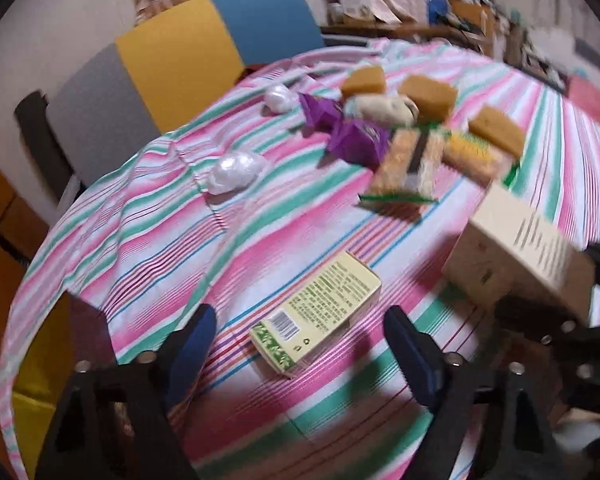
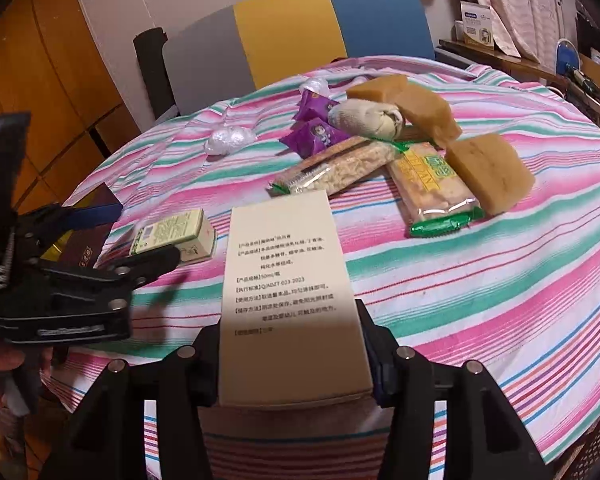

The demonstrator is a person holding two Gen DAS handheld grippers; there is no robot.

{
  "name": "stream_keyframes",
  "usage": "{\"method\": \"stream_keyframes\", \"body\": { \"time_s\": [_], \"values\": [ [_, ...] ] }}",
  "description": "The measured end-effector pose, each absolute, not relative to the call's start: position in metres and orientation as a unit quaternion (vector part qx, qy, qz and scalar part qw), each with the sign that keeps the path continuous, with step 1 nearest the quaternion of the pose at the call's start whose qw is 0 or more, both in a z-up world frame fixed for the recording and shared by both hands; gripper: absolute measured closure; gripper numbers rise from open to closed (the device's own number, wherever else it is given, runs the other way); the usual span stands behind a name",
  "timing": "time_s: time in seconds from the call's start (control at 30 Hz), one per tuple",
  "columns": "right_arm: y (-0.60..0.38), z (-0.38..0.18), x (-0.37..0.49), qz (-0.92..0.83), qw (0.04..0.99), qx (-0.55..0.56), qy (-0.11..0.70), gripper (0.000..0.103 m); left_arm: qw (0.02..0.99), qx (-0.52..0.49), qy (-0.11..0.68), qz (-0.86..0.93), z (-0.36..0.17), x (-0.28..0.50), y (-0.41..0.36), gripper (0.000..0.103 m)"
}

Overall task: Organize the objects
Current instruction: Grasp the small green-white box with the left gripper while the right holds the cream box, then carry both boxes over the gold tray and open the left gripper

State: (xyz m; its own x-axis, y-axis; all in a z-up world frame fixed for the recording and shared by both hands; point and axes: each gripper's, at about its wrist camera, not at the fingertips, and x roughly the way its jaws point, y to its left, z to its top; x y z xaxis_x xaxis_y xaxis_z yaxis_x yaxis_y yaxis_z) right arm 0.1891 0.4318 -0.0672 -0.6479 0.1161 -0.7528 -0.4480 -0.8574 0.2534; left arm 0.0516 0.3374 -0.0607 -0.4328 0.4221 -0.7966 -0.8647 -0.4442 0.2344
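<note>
Cream cardboard fills the middle of my right wrist view: a tall cream box (image 2: 286,288) with black printed text down its upper face, clamped between the right gripper (image 2: 292,344) fingers, which press on its two long sides near the bottom of the frame. In the left wrist view the same box (image 1: 516,256) shows blurred at the right edge, raised off the striped tablecloth (image 1: 260,208). My left gripper (image 1: 300,340) holds nothing; its blue-padded fingers (image 1: 192,340) stand wide apart at the bottom of the frame, either side of a small green box (image 1: 320,312) that lies flat on the cloth with its barcode and fine print facing up, touching neither finger. From the right wrist that green box (image 2: 176,234) sits left of centre, just beyond the left gripper's black body. A dark maroon box (image 2: 86,236) lies under the left gripper at the left of the frame. In the upper middle I see the other items bunched together: three tan sponge blocks (image 2: 488,172), two purple snack packets (image 2: 316,136), two long cracker packs (image 2: 432,184) with green ends, a rolled beige cloth (image 2: 364,120), and two shiny white wrapped lumps (image 2: 228,140) further left. Behind the table stands a chair (image 2: 292,28) with grey, yellow and blue panels.
</note>
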Motion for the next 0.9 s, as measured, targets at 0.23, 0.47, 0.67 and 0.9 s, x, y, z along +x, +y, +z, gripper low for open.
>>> {"method": "stream_keyframes", "body": {
  "time_s": [0.23, 0.47, 0.67, 0.9],
  "values": [
    [0.432, -0.068, 0.189, 0.882, 0.161, -0.388, 0.214, 0.049, 0.420, -0.351, 0.323, 0.772, -0.076, 0.052, 0.338, 0.052],
    [0.427, -0.067, 0.187, 0.879, 0.180, -0.391, 0.206, 0.049, 0.418, -0.381, 0.256, 0.784, -0.068, 0.047, 0.319, 0.071],
    [0.424, -0.067, 0.186, 0.876, 0.188, -0.394, 0.205, 0.049, 0.421, -0.395, 0.210, 0.789, -0.063, 0.050, 0.292, 0.072],
    [0.418, -0.066, 0.186, 0.876, 0.178, -0.391, 0.221, 0.050, 0.410, -0.393, 0.174, 0.805, -0.051, 0.054, 0.261, 0.073]
  ]
}}
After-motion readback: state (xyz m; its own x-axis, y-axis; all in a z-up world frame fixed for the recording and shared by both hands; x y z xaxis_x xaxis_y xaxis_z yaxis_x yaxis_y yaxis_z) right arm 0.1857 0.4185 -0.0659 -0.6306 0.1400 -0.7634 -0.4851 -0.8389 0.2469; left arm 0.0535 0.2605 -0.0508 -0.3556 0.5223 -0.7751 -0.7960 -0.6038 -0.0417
